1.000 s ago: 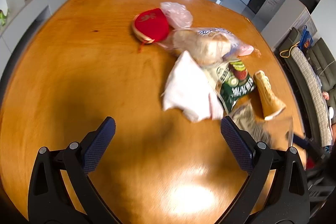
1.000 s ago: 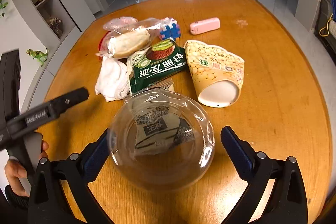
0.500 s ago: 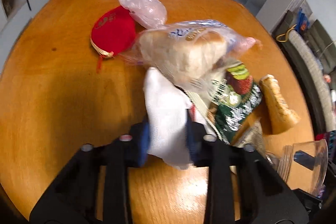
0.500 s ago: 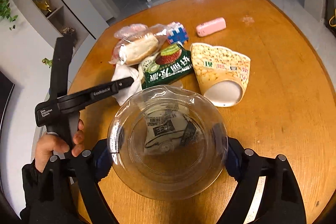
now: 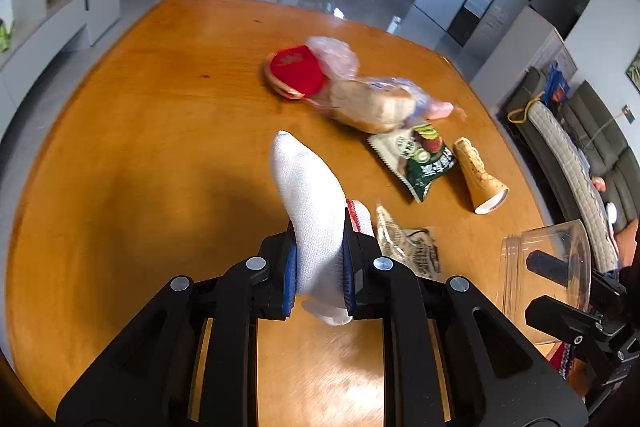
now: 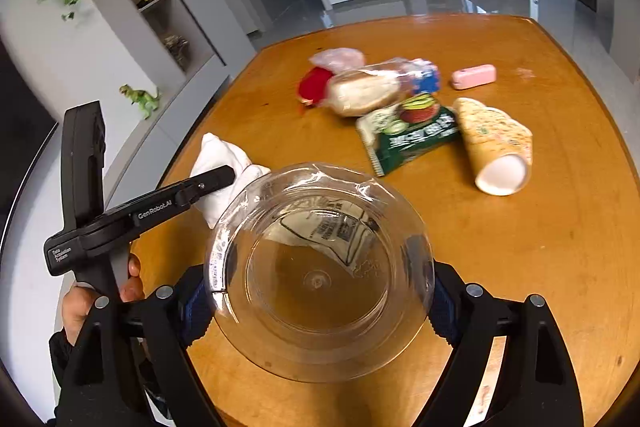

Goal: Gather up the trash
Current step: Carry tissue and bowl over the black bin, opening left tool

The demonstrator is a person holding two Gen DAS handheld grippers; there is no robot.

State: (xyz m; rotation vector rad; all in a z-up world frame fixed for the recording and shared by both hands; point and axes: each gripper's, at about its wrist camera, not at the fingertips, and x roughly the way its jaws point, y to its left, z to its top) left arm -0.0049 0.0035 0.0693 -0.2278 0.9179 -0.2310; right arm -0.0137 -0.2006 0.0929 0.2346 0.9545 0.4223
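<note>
Tissue (image 5: 310, 211) is pinched between the left tool's (image 5: 318, 279) pads, jaws nearly closed on it, lifted clear of the bench (image 5: 140, 155) with its free end sticking up and forward. Right tool (image 6: 318, 303) is clamped around a clear cup (image 6: 318, 267), mouth facing the camera. Looks like it's held as the collection bin, so the tissue probably goes in there next.

Cup sits just right of the left tool, mouth turned roughly toward it, so a short sideways swing should do it. The wad is wide against the cup mouth and could catch on the rim.

Rest of the trash lies further out on the bench: flat wrapper (image 5: 408, 247) just beyond the tools, green packet (image 6: 412, 135), paper cone (image 6: 496, 147), bagged bread (image 6: 368, 91), red pouch (image 5: 296, 71), plastic bag (image 5: 334, 55), pink item (image 6: 474, 77) at the back.

Left half of the bench is open. Near edge is close under both tools, so drop risk there.
</note>
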